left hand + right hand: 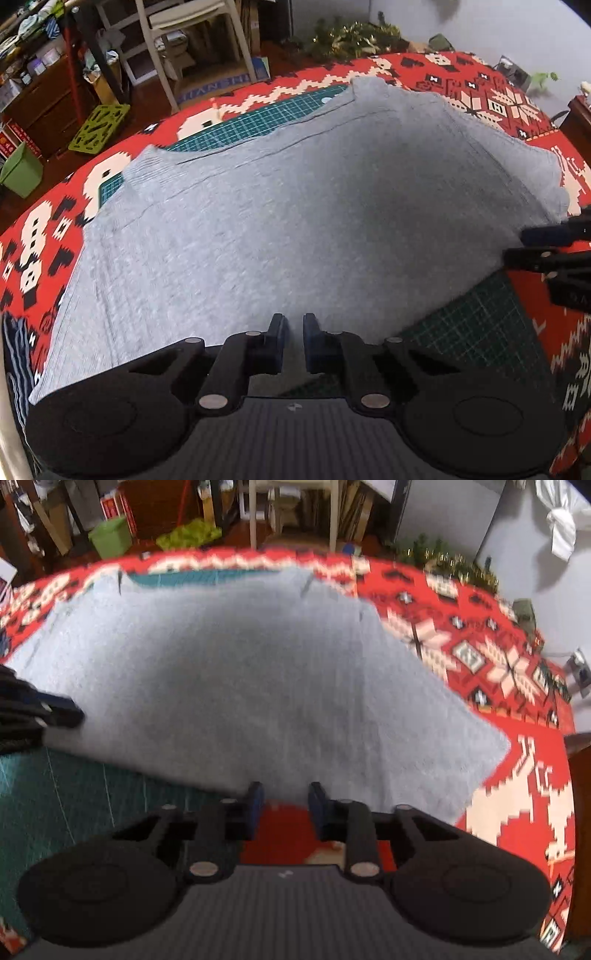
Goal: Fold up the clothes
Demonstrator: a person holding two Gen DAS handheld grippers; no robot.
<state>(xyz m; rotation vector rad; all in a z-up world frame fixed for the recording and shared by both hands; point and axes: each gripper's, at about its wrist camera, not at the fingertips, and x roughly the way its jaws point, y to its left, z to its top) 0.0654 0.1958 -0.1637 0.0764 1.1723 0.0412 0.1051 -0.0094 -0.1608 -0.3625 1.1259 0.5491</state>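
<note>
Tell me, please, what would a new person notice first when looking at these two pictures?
First, the large grey garment spread flat across the middle of the table, over a green cutting mat. Next, the bright red patterned tablecloth all around it. Near the bottom of each view, a pair of black tongs sits at the garment's near edge: the left tongs with a narrow gap, the right tongs open wider.

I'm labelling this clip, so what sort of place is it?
Probably a lived-in home room: a grey garment on a red patterned cloth, a white chair, cluttered shelves and a tinsel garland.
</note>
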